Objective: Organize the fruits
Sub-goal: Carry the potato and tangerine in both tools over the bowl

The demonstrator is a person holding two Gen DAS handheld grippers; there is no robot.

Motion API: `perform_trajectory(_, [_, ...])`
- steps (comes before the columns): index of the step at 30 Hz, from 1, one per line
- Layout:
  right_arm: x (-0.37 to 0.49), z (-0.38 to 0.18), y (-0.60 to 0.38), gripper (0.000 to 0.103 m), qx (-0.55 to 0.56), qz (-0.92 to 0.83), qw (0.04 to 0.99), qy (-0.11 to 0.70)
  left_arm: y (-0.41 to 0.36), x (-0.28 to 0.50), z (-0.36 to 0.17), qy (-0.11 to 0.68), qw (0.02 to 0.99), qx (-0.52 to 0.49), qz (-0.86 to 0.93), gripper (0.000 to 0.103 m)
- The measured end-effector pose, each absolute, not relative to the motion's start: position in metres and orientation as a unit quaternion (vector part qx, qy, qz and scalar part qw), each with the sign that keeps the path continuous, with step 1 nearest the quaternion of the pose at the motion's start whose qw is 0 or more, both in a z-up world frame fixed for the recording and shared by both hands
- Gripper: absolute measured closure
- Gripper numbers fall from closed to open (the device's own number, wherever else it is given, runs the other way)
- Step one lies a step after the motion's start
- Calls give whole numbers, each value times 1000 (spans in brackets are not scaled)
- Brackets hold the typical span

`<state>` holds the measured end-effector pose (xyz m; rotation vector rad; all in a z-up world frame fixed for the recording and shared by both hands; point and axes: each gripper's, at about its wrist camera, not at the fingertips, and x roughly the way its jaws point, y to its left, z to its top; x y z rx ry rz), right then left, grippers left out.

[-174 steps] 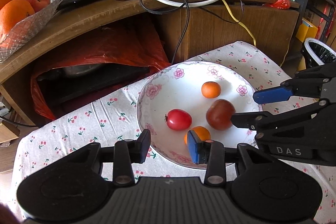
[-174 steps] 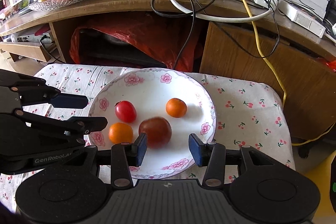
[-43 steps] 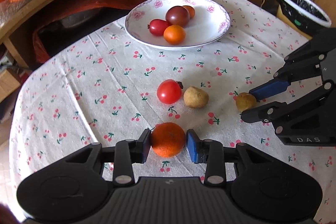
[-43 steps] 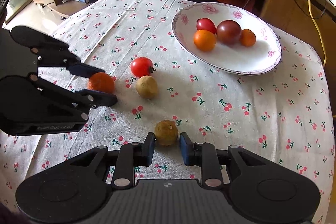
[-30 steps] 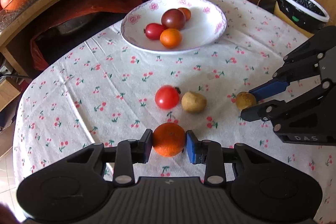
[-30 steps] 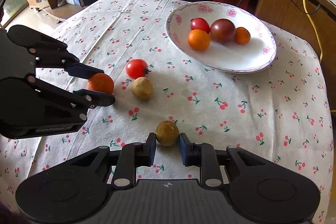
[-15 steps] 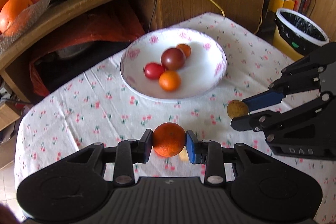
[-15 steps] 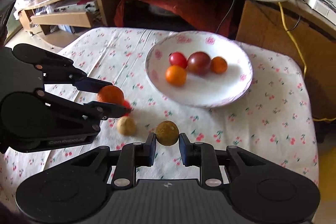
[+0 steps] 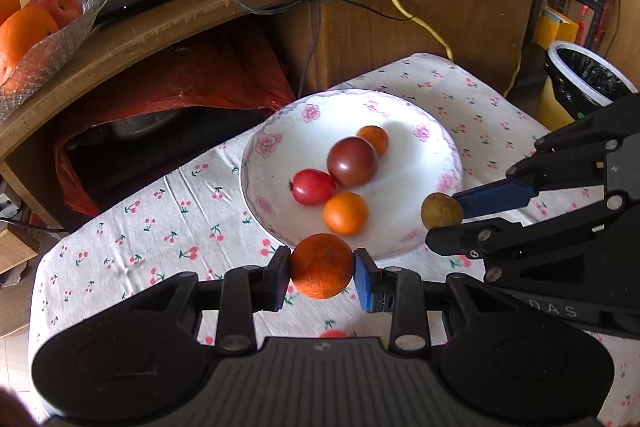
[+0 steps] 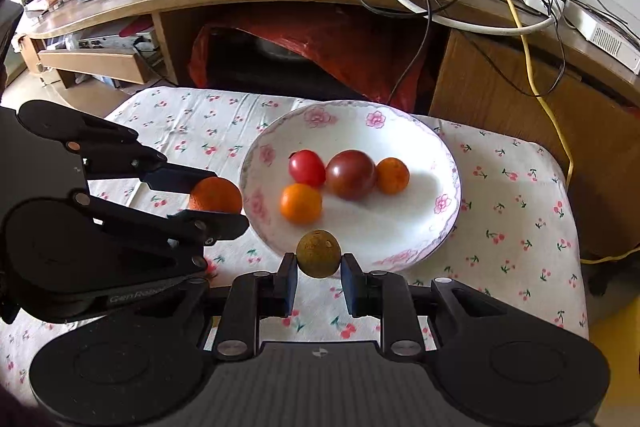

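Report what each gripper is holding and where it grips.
The left gripper pinches an orange across its sides; the right gripper pinches a small brownish fruit the same way.

The surface (image 10: 520, 227) is covered by a white cloth printed with small red cherries. A white plate (image 10: 400, 131) with pink flowers round its rim sits directly on the cloth, toward the far edge. Four fruits lie on the plate: a red tomato (image 10: 307, 167), a dark tomato (image 10: 351, 174) touching it, a small orange fruit (image 10: 392, 175) beside the dark one, and another orange fruit (image 10: 301, 203) nearer the front.
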<state>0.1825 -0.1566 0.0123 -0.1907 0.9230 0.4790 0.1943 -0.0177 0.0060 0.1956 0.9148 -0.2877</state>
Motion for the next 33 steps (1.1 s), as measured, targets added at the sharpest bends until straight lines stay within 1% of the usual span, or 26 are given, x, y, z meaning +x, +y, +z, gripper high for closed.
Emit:
perform_trajectory(9, [200, 2, -161, 85, -88, 212, 867, 442, -20, 209, -1, 438, 884, 98, -134, 61])
perform_trajectory(33, [212, -7, -161, 84, -84, 200, 870, 443, -19, 221, -8, 439, 884, 92, -129, 61])
